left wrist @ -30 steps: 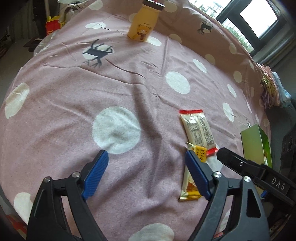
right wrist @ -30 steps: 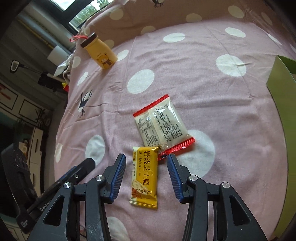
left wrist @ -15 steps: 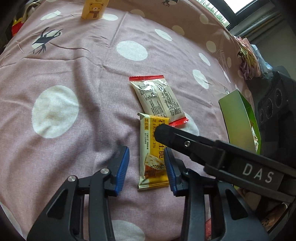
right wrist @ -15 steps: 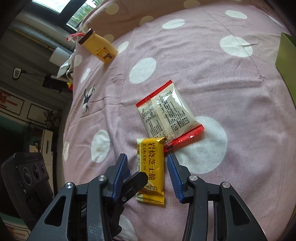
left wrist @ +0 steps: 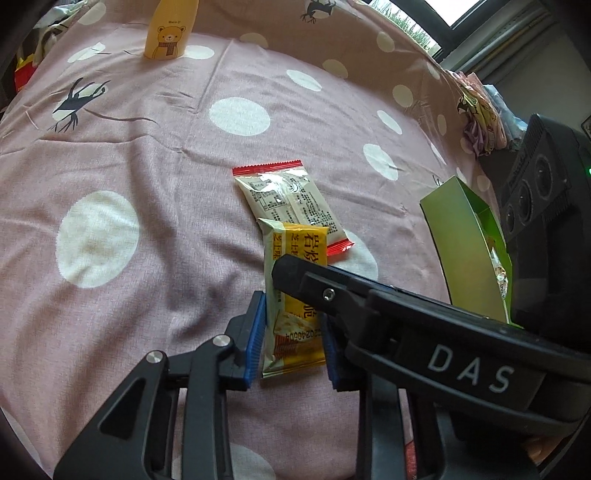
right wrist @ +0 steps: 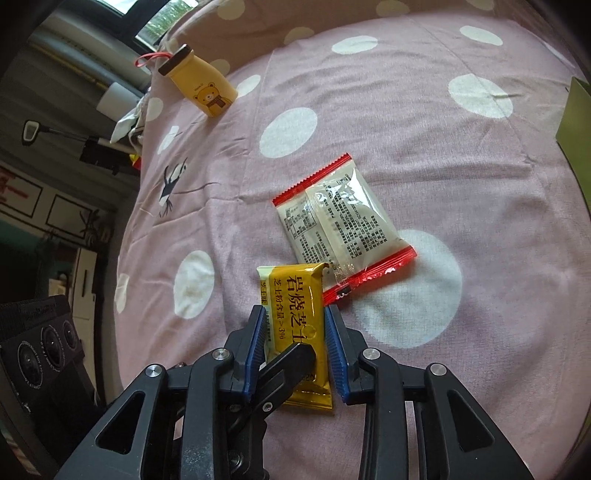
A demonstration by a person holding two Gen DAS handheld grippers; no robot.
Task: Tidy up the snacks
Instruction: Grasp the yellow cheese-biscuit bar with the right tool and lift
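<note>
On the pink polka-dot bedspread lay two snack packets, overlapping at one corner — a yellow packet nearer the cameras and a white packet with red ends just beyond it. Both tongs had gathered at the one yellow packet: the left gripper had just been closing, and its two blue pads sat against the packet's long edges, clenched on it near its near end. The right gripper had likewise just been closing, with its own two blue pads flanking the same packet, touching its sides. In each wrist view one black finger of the other tool crossed over the packet. One green carton stood open at the right edge of the bedspread. One yellow bear-printed bottle stood upright at the far side, well apart from the snacks.
</note>
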